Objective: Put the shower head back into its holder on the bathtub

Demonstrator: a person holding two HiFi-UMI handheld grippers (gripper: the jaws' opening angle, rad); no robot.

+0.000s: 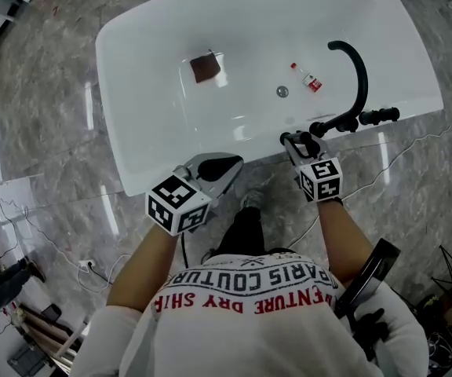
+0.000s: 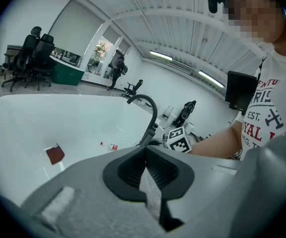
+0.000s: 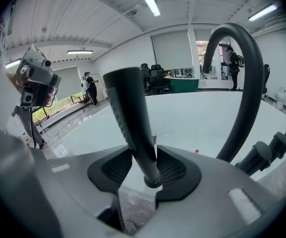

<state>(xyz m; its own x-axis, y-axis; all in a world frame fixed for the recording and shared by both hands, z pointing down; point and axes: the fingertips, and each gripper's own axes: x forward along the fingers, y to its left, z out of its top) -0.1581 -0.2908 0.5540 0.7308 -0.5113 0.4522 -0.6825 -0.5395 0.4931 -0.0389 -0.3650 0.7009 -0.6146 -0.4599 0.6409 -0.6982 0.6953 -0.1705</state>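
The shower head point(image 3: 129, 114) is a slim, matte black wand with a ribbed strip down one edge and a ring at its lower end. In the right gripper view it stands between the fingers point(image 3: 175, 170) of the right gripper point(image 3: 144, 160), rising upward and leaning a little left. The dark ribbed pads lie against both sides of its lower stem, set fairly wide around it, and the ringed end pokes out just below them. From the head view it sits at the near rim of the bathtub point(image 1: 132, 49), just beside the base of the black arched faucet point(image 1: 359, 69) and its black tap handles point(image 1: 379, 116) — whether it is seated in a holder cannot be told. The left gripper point(image 1: 227, 166) hovers further left over the same rim, well apart from the shower head; its fingers point(image 2: 128, 170) are pressed together with nothing between them. On the white tub floor lie a dark red square piece point(image 1: 206, 67), a round drain point(image 1: 282, 91) and a small bottle point(image 1: 308, 78). Grey marbled floor point(image 1: 45, 116) surrounds the tub.
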